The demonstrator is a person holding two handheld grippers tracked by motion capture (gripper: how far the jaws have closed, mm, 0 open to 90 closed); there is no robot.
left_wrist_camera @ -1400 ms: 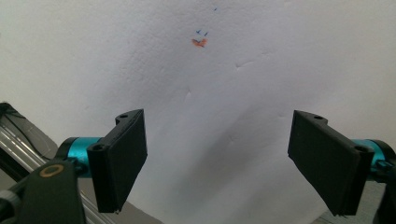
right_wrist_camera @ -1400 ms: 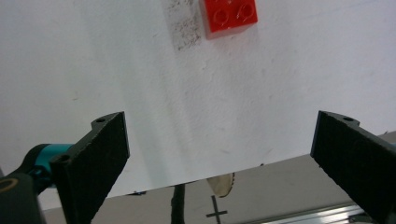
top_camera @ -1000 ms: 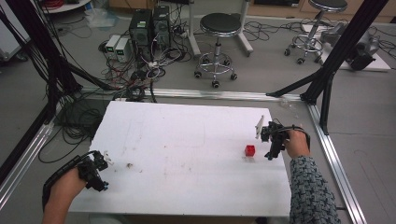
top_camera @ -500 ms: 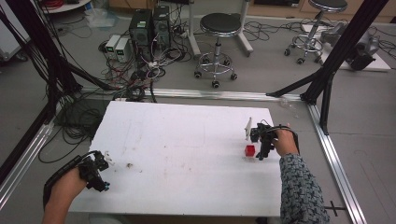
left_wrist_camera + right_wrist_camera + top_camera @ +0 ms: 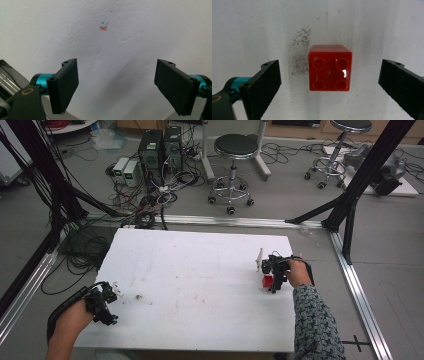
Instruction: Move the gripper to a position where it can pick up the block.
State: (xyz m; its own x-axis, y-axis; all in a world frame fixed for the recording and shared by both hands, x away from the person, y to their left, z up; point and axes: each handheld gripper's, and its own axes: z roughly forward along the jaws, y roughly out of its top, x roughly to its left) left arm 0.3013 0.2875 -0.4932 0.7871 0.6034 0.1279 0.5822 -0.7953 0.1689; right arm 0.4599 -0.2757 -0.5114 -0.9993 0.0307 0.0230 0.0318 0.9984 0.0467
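Note:
A small red studded block stands on the white table top near its right side. My right gripper hovers just over the block, open, with one black jaw on each side of it and neither touching. My left gripper rests at the table's front left corner, open, nothing between its jaws. In the left gripper view a small orange and blue mark shows on the white surface ahead.
A grey speckled smudge marks the table left of the block. A small white upright piece stands just beyond the right gripper. Aluminium frame rails border the table; stools, cables and computer boxes lie on the floor behind.
My right gripper has moved left from the table's right edge to just over the red block. The left gripper has stayed in place.

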